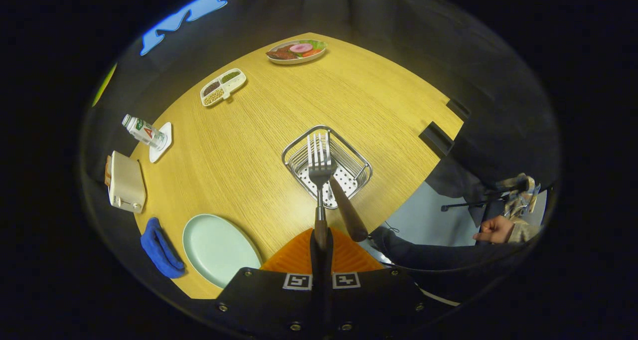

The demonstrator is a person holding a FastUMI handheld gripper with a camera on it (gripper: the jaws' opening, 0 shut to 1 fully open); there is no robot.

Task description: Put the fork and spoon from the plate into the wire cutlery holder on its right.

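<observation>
Gripper (321,240) fingers closed on the fork (319,168) handle, tines pointing away, held over the wire holder (294,153). A brown-handled utensil (347,209), likely the spoon, already leans in the holder. Plate (214,248) sits bare to the left.

Risks: fork strikes the leaning handle or the rim on lowering; thin handle may pivot in the grip; light holder could tip.

Writing: bottle (144,131) label carries a red mark, unreadable.

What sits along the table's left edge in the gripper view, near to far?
Blue cloth → toaster → bottle on a white coaster → divided snack tray → food plate. The hand-held gripper is shut on the fork, over the wire holder.
</observation>
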